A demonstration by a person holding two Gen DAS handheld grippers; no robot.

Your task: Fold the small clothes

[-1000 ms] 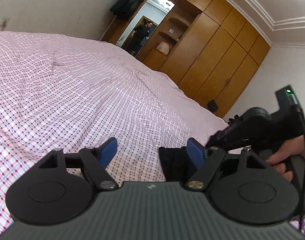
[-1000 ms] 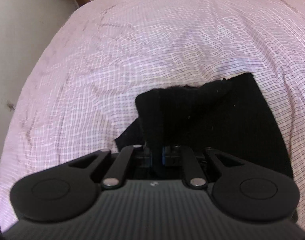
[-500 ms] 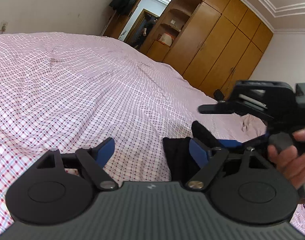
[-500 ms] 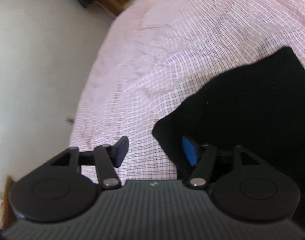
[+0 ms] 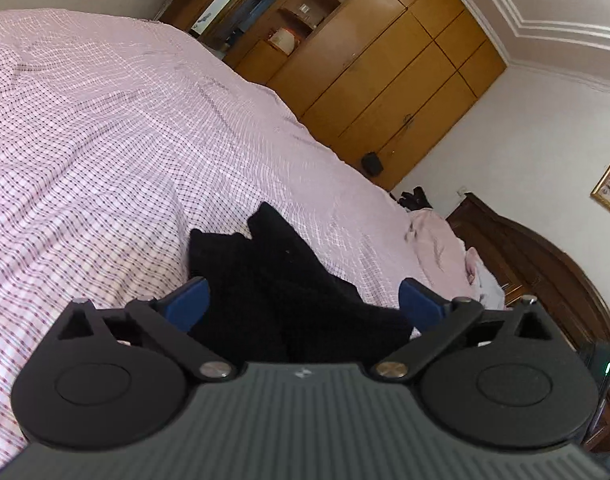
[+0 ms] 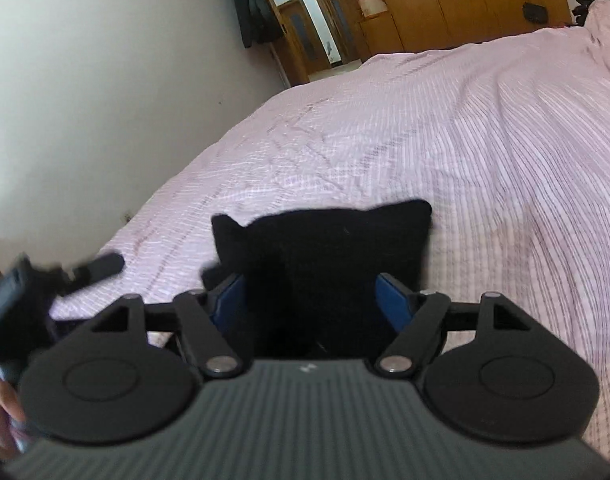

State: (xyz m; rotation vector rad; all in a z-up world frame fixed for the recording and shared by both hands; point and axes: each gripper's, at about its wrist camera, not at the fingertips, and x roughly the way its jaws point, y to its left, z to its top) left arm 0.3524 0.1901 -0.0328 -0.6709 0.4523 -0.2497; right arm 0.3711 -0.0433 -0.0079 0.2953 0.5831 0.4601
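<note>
Left wrist view: a black garment (image 5: 289, 280) lies folded on the pink checked bedspread (image 5: 105, 152), low in the frame's centre.

Left gripper (image 5: 305, 308) stands spread wide, its jaws just having opened further, blue pads on either side of the cloth and clear of it. From the right wrist view the right gripper (image 6: 311, 300) has also just been opening; the garment (image 6: 325, 252) sits between its parted pads, unpinched. A wooden wardrobe (image 5: 385, 80) fills the upper right.

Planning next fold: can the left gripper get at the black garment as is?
Probably yes. The left gripper, jaws just opened wide, straddles the black garment lying free on the bed; nothing blocks it.
</note>
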